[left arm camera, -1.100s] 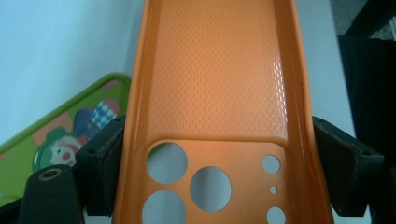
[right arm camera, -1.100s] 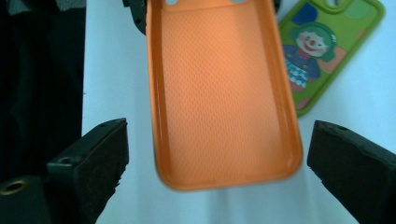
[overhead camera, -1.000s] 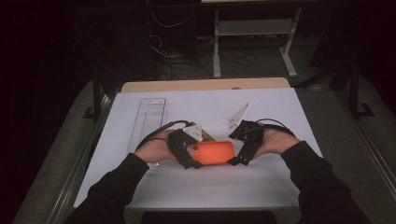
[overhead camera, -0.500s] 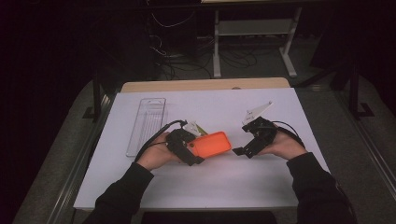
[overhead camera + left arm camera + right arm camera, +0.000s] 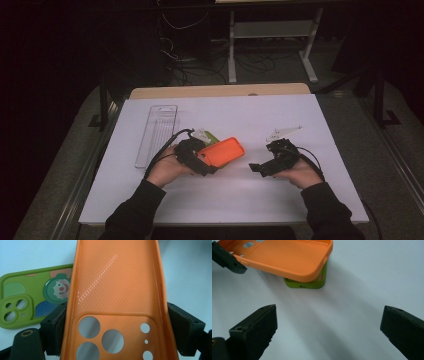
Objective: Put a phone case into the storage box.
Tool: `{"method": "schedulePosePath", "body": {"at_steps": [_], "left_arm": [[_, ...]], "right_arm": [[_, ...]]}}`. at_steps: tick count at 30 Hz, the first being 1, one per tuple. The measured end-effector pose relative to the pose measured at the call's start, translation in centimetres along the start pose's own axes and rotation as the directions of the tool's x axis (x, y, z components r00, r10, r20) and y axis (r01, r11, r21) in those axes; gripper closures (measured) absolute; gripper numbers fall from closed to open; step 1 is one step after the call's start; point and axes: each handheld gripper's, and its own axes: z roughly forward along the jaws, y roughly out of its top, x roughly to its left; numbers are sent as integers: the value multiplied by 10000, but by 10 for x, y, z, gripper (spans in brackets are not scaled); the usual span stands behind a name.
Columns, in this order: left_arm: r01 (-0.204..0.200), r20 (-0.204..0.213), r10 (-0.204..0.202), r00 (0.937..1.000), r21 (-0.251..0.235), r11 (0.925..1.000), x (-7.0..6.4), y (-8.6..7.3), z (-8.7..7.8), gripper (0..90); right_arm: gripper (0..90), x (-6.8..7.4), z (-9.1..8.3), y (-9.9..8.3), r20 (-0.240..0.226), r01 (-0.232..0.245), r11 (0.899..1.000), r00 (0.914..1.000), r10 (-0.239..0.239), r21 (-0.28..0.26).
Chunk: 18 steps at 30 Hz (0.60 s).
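Note:
An orange phone case [image 5: 224, 151] is held above the white table, open side up, with my left gripper [image 5: 200, 161] shut on its camera end. Both jaws press the case's long sides in the left gripper view, orange phone case [image 5: 113, 297]. Under and behind it lies a green phone case with a clown picture [image 5: 32, 302], flat on the table, green phone case [image 5: 310, 283] [image 5: 212, 136]. My right gripper [image 5: 260, 168] stands open to the right, apart from the orange phone case [image 5: 284, 257], with nothing between its jaws; right gripper [image 5: 329, 335].
A clear plastic tray [image 5: 157, 132] lies on the white table sheet [image 5: 240, 195] to the left of the left hand. The wooden table edge [image 5: 220, 91] runs along the back. Dark floor with cables and a metal stand lies beyond.
The right gripper let go of the orange case and drew away to the right, open. The left gripper kept the case and shifted it slightly right over the green case.

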Motion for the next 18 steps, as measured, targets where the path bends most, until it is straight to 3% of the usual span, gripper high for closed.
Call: {"method": "schedulePosePath", "body": {"at_steps": [3, 4, 5, 7, 14, 15, 18], "left_arm": [[130, -104, -131, 9999, -67, 9999, -2, -1, 2, 163], [-205, -89, 207, 9997, 224, 9995, 1, -1, 2, 163], [-205, -89, 207, 9997, 224, 9995, 1, -1, 2, 163], [13, -187, -11, 9998, 120, 9999, 0, -1, 4, 163], [-69, -274, 77, 9996, 275, 9996, 1, -1, 2, 162], [246, -254, -246, 9994, -24, 9997, 0, -1, 3, 163], [288, -274, -287, 9992, 38, 9996, 0, -2, 3, 162]], "right_arm": [[0, 4, 4, -5, 206, -135, 9997, 9997, 139, -217], [0, 7, 6, -8, 270, -254, 9988, 9993, 265, -422], [0, 8, 7, -9, 381, -293, 9981, 9988, 314, -545], [0, 10, 8, -9, 330, -434, 9968, 9984, 456, -668], [0, 11, 13, -11, 605, -375, 9940, 9972, 439, -1029], [0, 12, 12, -11, 750, -231, 9940, 9967, 312, -1070], [0, 14, 12, -11, 932, 45, 9939, 9956, 58, -1102]]}}
